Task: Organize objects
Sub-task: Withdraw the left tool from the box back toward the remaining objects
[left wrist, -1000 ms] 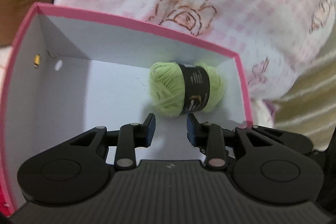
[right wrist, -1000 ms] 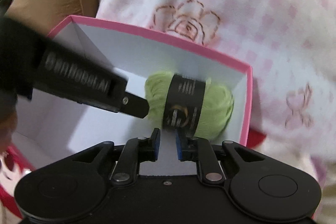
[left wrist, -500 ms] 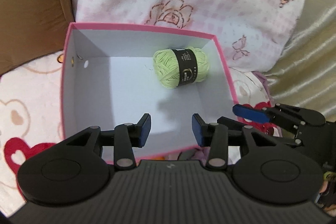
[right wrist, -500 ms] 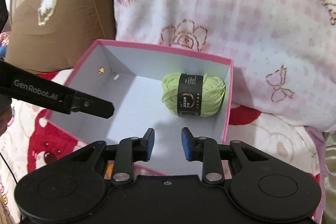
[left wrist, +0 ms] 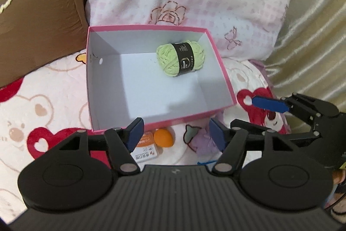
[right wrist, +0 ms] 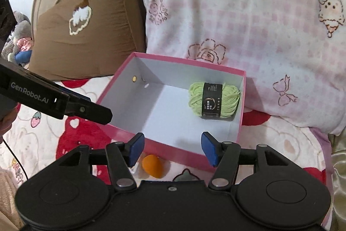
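A pink box [left wrist: 225,77] [right wrist: 116,86] with a white inside lies on the bed. A green yarn ball [left wrist: 180,58] [right wrist: 214,101] with a black label lies at its far right corner. My left gripper [left wrist: 175,135] is open and empty, held back over the box's near edge. My right gripper [right wrist: 172,149] is open and empty, also behind the near edge. An orange egg-shaped thing [left wrist: 164,137] [right wrist: 152,168] and a purple yarn ball [left wrist: 204,142] lie on the blanket in front of the box.
A brown pillow [right wrist: 86,36] and a pink checked pillow [right wrist: 237,14] stand behind the box. A white and orange packet [left wrist: 146,151] lies by the orange thing. The blanket [left wrist: 43,105] has red bear prints. A gold curtain [left wrist: 313,36] hangs at the right.
Both grippers have drawn back and up out of the box and opened wider. The green yarn ball stays in the box. The things in front of the box have come into view.
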Demonstrator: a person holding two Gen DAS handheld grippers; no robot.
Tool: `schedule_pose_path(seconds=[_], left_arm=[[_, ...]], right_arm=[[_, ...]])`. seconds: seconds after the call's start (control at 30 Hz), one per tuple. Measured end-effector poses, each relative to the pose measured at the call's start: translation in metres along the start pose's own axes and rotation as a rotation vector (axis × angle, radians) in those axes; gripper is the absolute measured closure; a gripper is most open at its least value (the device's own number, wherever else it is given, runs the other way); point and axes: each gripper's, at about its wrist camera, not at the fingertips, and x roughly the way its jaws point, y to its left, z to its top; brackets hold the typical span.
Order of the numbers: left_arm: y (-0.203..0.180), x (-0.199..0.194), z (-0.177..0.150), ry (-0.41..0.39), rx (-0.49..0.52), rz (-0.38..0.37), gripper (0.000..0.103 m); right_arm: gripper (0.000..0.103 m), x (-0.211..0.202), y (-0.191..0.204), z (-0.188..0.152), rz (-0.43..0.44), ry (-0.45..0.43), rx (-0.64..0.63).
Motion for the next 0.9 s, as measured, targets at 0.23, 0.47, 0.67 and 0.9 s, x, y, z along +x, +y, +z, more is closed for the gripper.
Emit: schedule_pose_path(seconds=[0.23, 0.47, 0.67, 0.9], left_arm=[[-0.002, -0.025, -0.01, -0.019, 0.02, -0.011, 0.023], [-0.005, -0.04, -0.028, -0.049, 0.052, -0.034, 0.005], [0.001, -0.04, -0.044, -0.011, 0.051, -0.051, 0.004], [-0.001, -0.05, -0.059, -0.038, 0.103, -0.037, 0.003]], right_arm=[[0.011, -0.031, 0.006, -0.012, 0.022, -0.061, 0.011], [0.007, -0.053, 0.022, -0.02, 0.032, -0.076, -0.015], [0.006, -0.067, 0.039, -0.03, 0.027, -0.087, -0.066], [0.006, -0.076, 0.049, -0.043, 0.032, -0.043, -0.092]])
